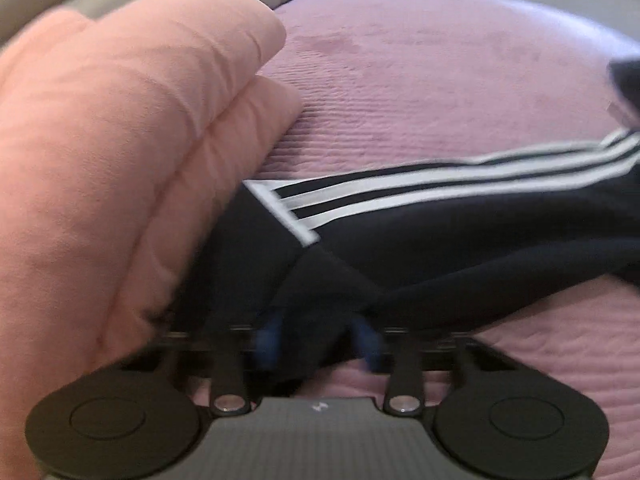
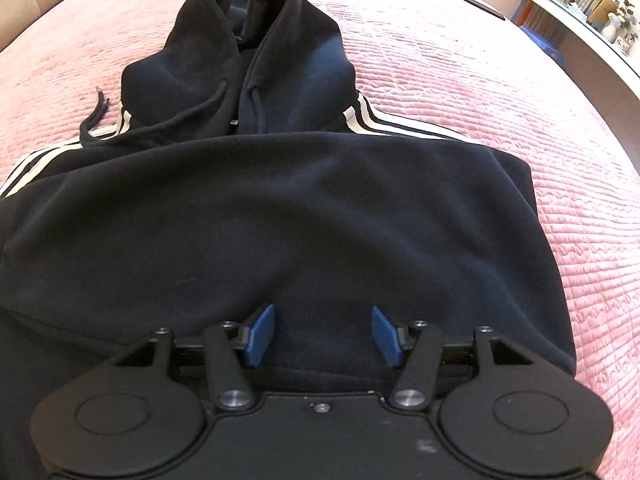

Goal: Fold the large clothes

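Dark hoodie (image 2: 280, 216) cloth fills the space right under my right gripper (image 2: 323, 338), whose blue pads stand wide apart over the hem without pressing it; the garment's length runs away from me toward the hood (image 2: 224, 52), flat on the pink bed (image 2: 500, 120). My left gripper (image 1: 316, 340) is narrowed on a bunch of sleeve (image 1: 440, 224) fabric, the striped sleeve trailing off to its right. Blur smears the left pads, and a pink quilt (image 1: 120, 152) hides everything to their left.

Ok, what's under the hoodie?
The hoodie lies on a pink quilted bedspread, which shows all around it. Its folded body covers the lower layers and part of the white-striped sleeves; anything beneath is hidden.
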Motion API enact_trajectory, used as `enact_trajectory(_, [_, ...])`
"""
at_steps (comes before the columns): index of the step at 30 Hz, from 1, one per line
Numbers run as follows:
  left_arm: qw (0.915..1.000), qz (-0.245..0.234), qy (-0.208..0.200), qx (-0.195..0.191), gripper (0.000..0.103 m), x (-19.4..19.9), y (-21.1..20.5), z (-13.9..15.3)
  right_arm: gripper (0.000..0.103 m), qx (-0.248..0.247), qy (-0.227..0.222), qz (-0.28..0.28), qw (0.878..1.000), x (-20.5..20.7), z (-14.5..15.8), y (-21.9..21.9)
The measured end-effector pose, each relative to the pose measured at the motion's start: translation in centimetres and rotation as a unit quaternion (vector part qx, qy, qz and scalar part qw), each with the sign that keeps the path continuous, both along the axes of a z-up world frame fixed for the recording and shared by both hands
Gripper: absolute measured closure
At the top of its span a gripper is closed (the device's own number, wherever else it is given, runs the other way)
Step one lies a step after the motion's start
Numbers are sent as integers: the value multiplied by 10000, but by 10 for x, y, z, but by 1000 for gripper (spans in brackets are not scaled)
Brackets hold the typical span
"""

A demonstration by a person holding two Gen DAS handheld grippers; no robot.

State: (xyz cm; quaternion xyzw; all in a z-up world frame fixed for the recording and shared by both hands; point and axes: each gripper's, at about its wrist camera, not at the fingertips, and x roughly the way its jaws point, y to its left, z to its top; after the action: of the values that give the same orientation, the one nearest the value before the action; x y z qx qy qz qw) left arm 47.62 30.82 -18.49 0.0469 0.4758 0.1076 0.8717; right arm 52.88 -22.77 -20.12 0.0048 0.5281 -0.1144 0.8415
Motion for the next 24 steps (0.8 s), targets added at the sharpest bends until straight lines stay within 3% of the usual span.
enact_trajectory(3, [9999, 25, -48, -149, 89, -6, 4, 10, 29, 31, -46, 32, 10000, -2, -1, -4])
enact_trajectory(6, [9993, 274, 18, -252, 90, -10, 18, 12, 27, 214, -119, 22, 9997, -4, -2, -13])
enact_trajectory(9, [9963, 615, 41, -605, 90, -11, 38, 12, 26, 384, -197, 70, 9990, -6, -3, -20])
enact_trajectory(12, [9961, 539, 79, -693, 84, -7, 37, 10, 25, 444, -206, 144, 9987, -7, -3, -23])
enact_trajectory(15, [9975, 337, 187, -591, 63, 4, 22, 3, 25, 422, -184, 225, 9987, -6, -2, -22])
enact_trajectory(18, [9982, 404, 279, -345, 60, 15, 13, -8, 24, 437, -182, 310, 9984, -5, -2, -23])
enact_trajectory(21, [9978, 518, 177, -361, 97, 20, 14, -5, 25, 499, -225, 370, 9978, -7, 2, -26])
enact_trajectory(24, [9973, 557, -168, -443, 97, 14, 9, 19, 27, 551, -522, 405, 9963, -18, 17, -27])
